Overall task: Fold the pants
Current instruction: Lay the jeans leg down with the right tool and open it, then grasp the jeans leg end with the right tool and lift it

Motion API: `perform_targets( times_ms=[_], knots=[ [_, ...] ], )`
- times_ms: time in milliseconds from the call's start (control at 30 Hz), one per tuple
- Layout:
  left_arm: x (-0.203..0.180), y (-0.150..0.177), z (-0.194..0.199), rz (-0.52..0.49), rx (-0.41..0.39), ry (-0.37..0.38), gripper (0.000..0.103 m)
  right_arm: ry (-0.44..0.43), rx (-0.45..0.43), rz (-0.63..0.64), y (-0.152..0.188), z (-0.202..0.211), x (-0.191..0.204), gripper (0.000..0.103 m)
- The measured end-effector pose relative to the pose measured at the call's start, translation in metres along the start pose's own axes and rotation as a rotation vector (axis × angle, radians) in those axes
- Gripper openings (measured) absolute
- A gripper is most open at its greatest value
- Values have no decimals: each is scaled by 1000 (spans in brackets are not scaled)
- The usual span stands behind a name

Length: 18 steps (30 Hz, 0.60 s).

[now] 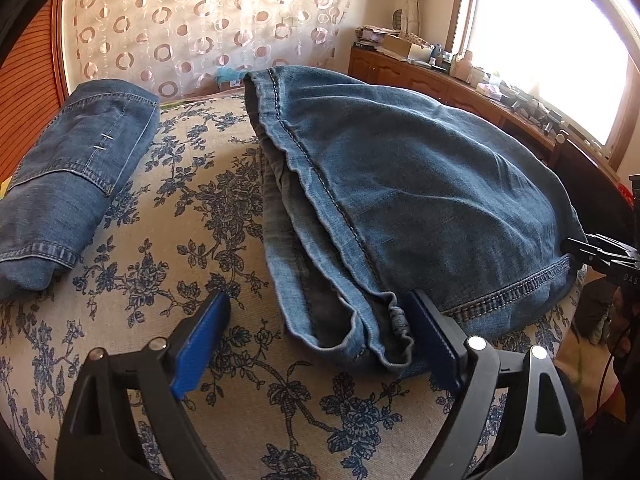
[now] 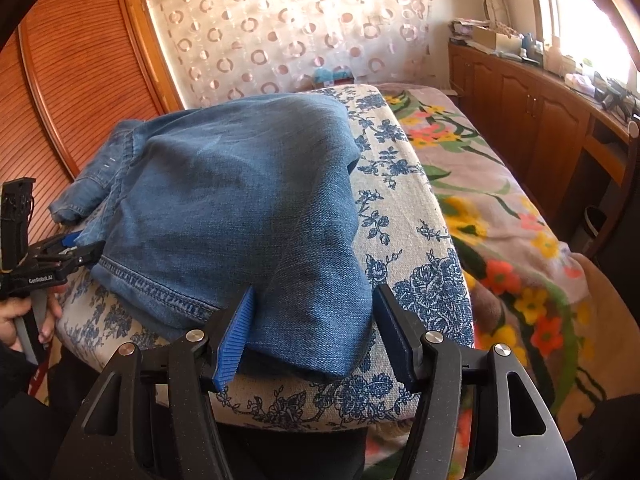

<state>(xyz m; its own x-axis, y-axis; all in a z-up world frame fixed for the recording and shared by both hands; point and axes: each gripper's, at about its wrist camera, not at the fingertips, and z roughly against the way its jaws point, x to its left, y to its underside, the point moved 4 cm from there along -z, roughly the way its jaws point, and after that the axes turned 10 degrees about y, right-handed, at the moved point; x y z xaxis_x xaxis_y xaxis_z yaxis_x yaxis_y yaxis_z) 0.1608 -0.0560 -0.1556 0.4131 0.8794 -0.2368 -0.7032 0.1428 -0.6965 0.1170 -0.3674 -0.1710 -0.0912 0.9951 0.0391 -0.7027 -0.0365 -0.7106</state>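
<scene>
Left wrist view: the folded blue denim pants (image 1: 400, 184) lie on the blue-flowered cloth-covered tabletop (image 1: 192, 208), hem edge at the near edge. The left gripper (image 1: 320, 336) has its blue-padded fingers (image 1: 200, 344) wide apart around the near left corner, clamped on nothing. A second folded denim garment (image 1: 72, 168) lies far left, bare cloth between. Right wrist view: the right gripper (image 2: 316, 328) straddles the pants' near right corner (image 2: 320, 320), fingers apart, with free tabletop (image 2: 420, 280) to the right.
</scene>
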Motion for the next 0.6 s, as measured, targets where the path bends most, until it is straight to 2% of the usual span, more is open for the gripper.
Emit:
perform_targets(
  times_ms=[300,567,600],
  knots=[
    [-5,2,11,-18,-9,-23,89,2,-7,-18,0,2,-1,61],
    [-20,-13,37,-38,-69,-28,89,45,-12,25,-2,4,6,61],
    [-23,-16,39,-43,-77,-28,89,52,-17,36,-2,5,9,56]
  ],
)
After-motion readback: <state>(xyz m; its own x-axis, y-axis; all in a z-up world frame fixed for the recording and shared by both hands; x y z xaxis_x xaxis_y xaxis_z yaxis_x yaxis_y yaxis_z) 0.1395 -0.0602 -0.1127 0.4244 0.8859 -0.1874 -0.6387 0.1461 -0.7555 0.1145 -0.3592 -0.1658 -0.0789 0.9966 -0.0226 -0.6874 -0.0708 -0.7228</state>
